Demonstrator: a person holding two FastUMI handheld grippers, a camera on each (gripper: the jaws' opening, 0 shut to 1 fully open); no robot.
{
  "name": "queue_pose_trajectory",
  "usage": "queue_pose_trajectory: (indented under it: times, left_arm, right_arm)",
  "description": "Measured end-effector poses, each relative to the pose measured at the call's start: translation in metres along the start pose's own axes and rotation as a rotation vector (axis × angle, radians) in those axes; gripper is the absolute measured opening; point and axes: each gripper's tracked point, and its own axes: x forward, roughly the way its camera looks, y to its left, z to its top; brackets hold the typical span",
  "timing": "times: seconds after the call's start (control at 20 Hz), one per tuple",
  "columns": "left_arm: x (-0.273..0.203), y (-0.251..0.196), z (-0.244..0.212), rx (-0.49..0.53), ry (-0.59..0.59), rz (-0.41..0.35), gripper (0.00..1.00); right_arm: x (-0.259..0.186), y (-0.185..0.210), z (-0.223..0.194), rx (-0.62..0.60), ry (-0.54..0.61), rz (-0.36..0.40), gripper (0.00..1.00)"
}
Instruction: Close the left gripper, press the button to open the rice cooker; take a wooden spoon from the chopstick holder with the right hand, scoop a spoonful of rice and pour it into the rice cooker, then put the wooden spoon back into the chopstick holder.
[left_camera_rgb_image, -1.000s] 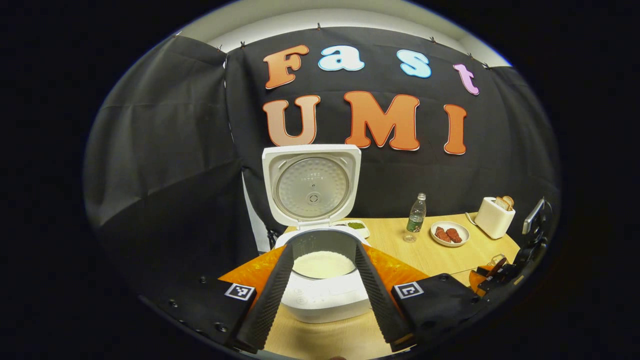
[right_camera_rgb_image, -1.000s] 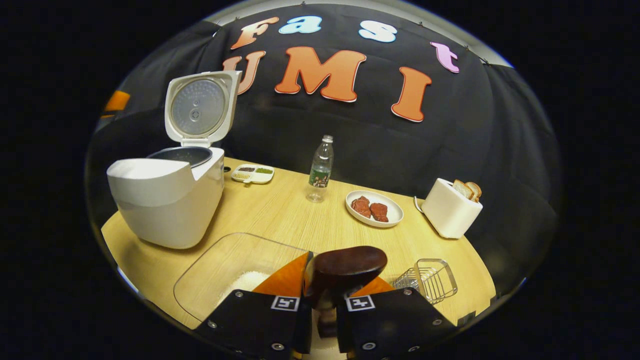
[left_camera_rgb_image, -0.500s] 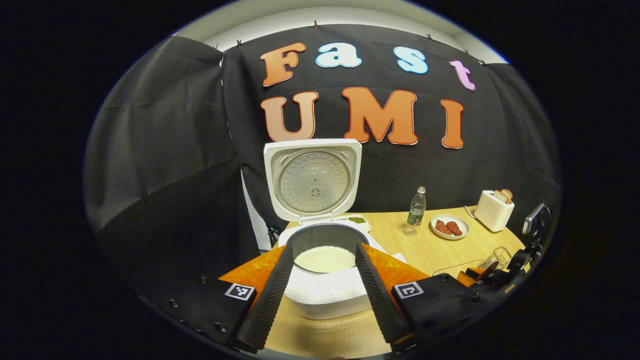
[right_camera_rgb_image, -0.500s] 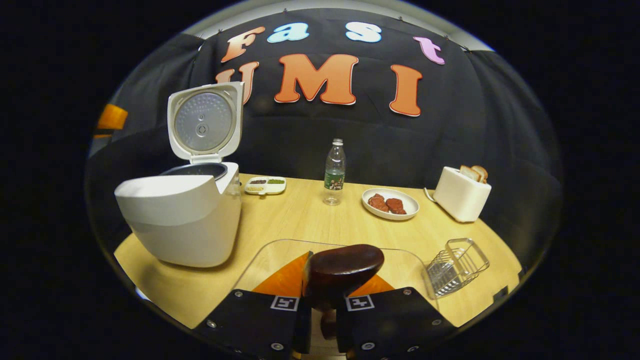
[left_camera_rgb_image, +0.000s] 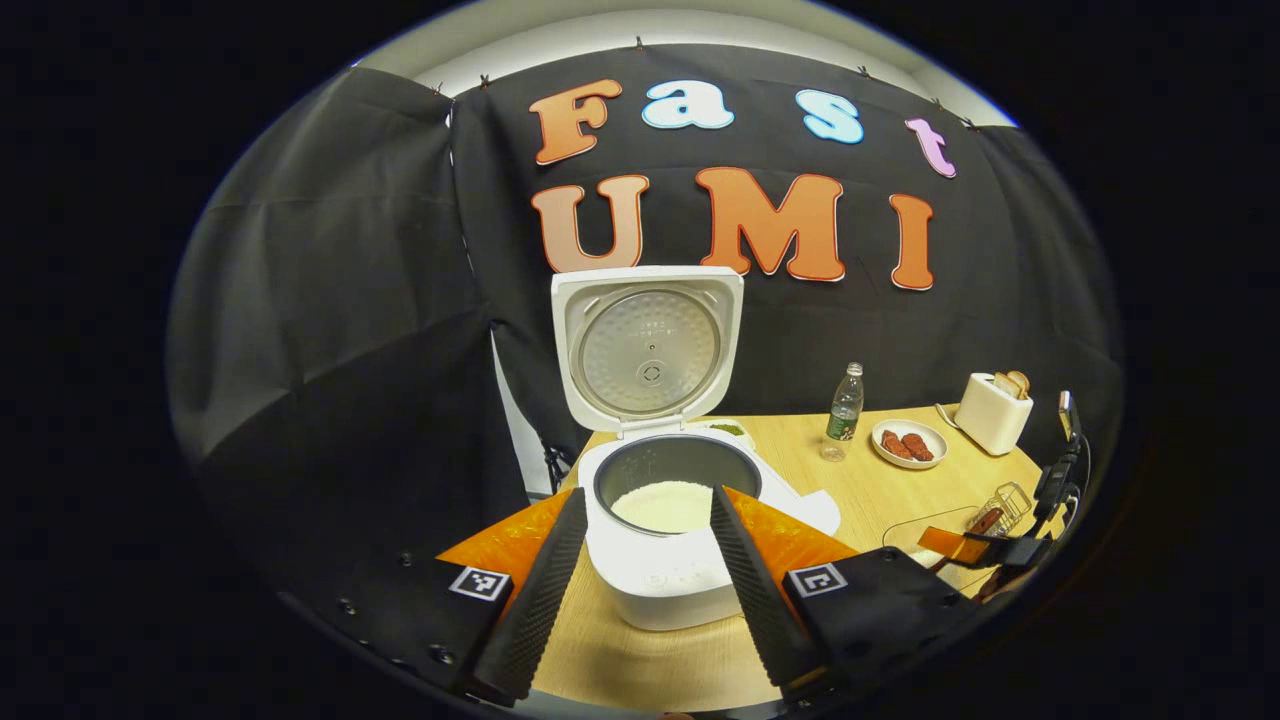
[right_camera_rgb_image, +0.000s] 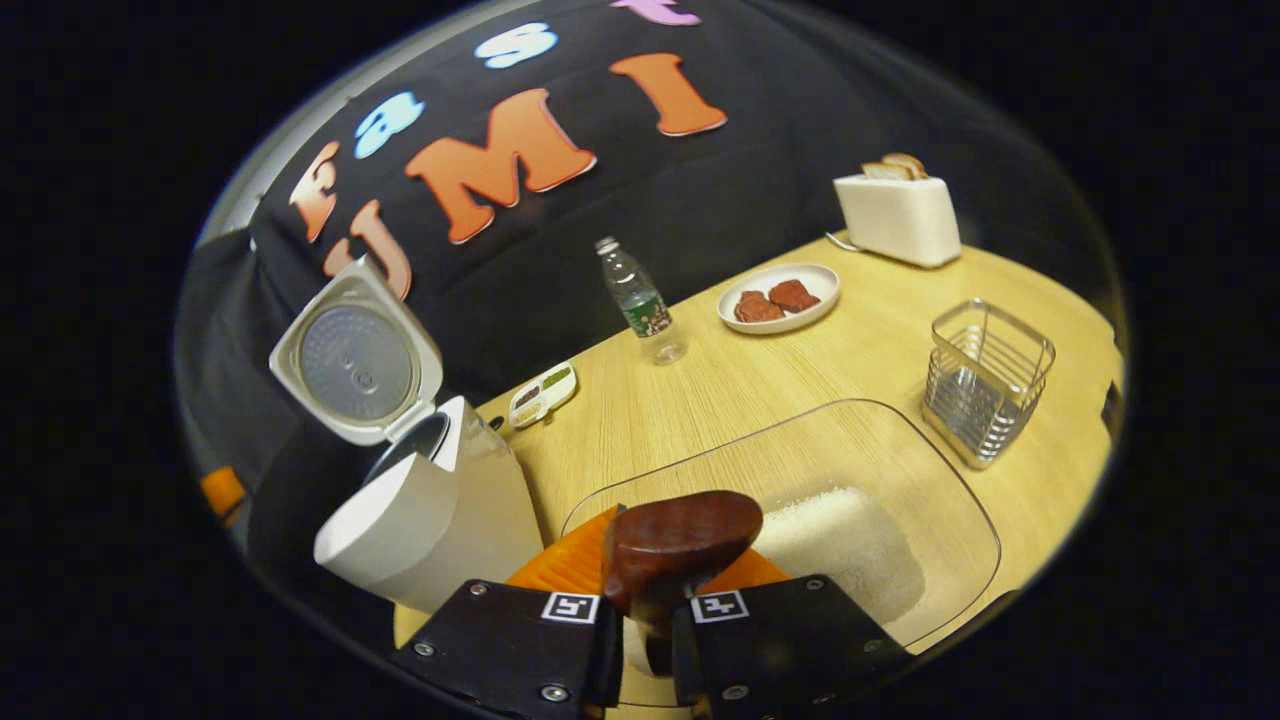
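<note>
Since a second ago the right gripper (right_camera_rgb_image: 640, 610) has rolled hard to one side, so the whole booth leans in its view, and the glass rice dish now sits right under it; the left gripper (left_camera_rgb_image: 640, 590) has backed away a bit, the cooker looking smaller between its fingers.

Right jaws are clamped on the handle of the wooden spoon (right_camera_rgb_image: 680, 535), its dark bowl sticking out ahead, above the near edge of the clear glass dish (right_camera_rgb_image: 940, 480) with its pile of raw rice (right_camera_rgb_image: 840, 535). Can't tell if the spoon touches the grains. Left jaws stand wide apart with nothing between them, pointing at the white rice cooker (left_camera_rgb_image: 670, 565), which is a little ahead of the tips. Its lid (left_camera_rgb_image: 648, 345) stands straight up and there's rice (left_camera_rgb_image: 662, 505) in the pot already.

Writing-wise, nothing readable: the bottle's label is too small, same for the markings on the lid plate.

The wire chopstick holder (right_camera_rgb_image: 985, 380) stands just beside the dish on the light wooden table (right_camera_rgb_image: 720, 400). Farther back are a water bottle (right_camera_rgb_image: 640, 300), a plate of reddish meat pieces (right_camera_rgb_image: 778, 298), a white toaster with bread in it (right_camera_rgb_image: 898, 212) and a small divided condiment tray (right_camera_rgb_image: 542, 393). Black cloth walls all round.
</note>
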Motion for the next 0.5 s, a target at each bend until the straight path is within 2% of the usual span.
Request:
queue_pose_trajectory:
  times: [0.15,0.2,0.25,0.3,0.5]
  left_arm:
    - [0.004,-0.006,0.004,0.0,0.0,-0.014,0.86]
    - [0.005,-0.011,0.003,-0.003,-0.002,-0.022,0.86]
    - [0.006,-0.015,0.005,-0.004,-0.003,-0.028,0.86]
    - [0.007,-0.018,0.007,-0.004,-0.006,-0.033,0.86]
    - [0.01,-0.033,0.013,-0.002,-0.02,-0.046,0.86]
  right_arm:
    - [-0.002,-0.014,0.009,0.165,0.021,0.017,0.19]
    - [-0.003,-0.018,0.012,0.215,0.029,0.028,0.16]
    - [-0.005,-0.024,0.017,0.258,0.026,0.036,0.23]
    - [-0.007,-0.028,0.022,0.287,0.023,0.044,0.19]
    - [-0.015,-0.059,0.05,0.388,-0.007,0.051,0.19]
